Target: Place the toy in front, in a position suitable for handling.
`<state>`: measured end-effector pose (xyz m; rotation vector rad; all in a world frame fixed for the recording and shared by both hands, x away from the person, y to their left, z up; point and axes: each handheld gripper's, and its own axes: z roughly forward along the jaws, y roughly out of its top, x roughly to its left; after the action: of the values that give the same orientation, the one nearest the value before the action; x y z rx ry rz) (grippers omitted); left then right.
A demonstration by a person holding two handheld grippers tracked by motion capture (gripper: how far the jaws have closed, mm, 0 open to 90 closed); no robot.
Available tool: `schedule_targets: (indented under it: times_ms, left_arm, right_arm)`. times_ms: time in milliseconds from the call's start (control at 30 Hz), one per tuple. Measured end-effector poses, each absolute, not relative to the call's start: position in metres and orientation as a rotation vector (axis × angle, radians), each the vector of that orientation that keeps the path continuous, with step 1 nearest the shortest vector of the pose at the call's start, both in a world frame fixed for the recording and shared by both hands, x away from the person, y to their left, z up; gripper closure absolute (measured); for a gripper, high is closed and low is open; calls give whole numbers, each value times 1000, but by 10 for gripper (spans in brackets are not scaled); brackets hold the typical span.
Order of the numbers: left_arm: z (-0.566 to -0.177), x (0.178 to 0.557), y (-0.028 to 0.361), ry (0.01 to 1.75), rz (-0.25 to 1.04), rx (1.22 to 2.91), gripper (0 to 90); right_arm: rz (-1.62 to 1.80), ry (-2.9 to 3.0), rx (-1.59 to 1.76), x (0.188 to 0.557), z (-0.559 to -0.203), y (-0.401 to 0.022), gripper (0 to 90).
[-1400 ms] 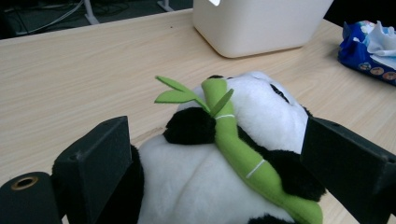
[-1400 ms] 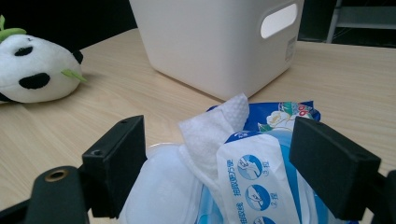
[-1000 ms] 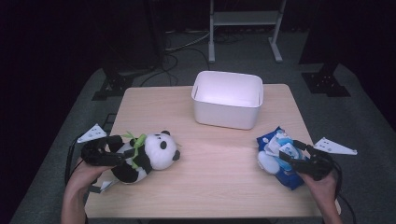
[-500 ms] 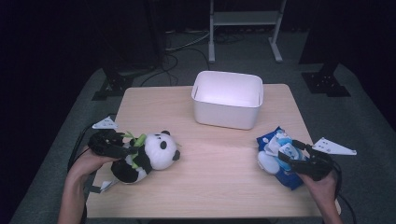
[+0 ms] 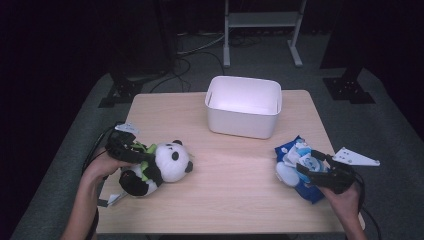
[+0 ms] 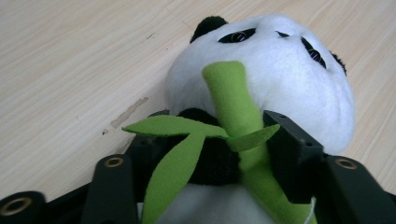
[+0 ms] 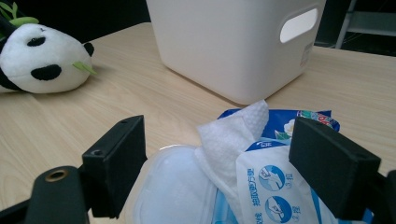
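The panda (image 5: 160,167) lay on its side at about eight o'clock on the bench (image 5: 235,195), head toward the centre, green bamboo (image 6: 233,116) across its chest. The left hand-held gripper (image 5: 131,150) sat over its neck and chest; its jaws had just been closing, and in the left gripper view they flanked the dark neck and the bamboo stalk, the right jaw against the stalk, so the toy looked freshly clamped, though it rested on the wood, not yet lifted. At about four o'clock lay the wipes pack (image 5: 295,167), blue, its lid flipped up and a wipe (image 7: 233,135) sticking out. The right hand-held gripper (image 5: 312,170) hovered over it with jaws spread, one on each side of the pack in the right gripper view, neither pressing on it. At twelve o'clock stood the white bin (image 5: 244,107), with nothing visible inside. Judged from this, the work was at its start: the panda was gripped, the pack merely straddled, and both probably had to be carried to the bin.
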<state>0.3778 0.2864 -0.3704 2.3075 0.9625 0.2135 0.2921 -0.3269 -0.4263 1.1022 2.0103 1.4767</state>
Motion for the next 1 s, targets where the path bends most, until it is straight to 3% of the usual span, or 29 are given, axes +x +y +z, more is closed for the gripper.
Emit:
schedule_targets:
  times_ms: [200,367,633,1000]
  left_arm:
    - [-371,377,285,938,235,2322,566]
    - [-365,375,279,880,265,2367,607]
    - [-353,374,260,768,274,2410,614]
    - [-333,372,205,594,239,2399,614]
  right_arm:
    - [1473,2013,1090,292,-426,-326,175]
    - [1474,2014,1094,292,-426,-326,175]
    - [1476,2009,1100,292,-426,-327,175]
    - [1478,1996,1098,292,-425,-330,175]
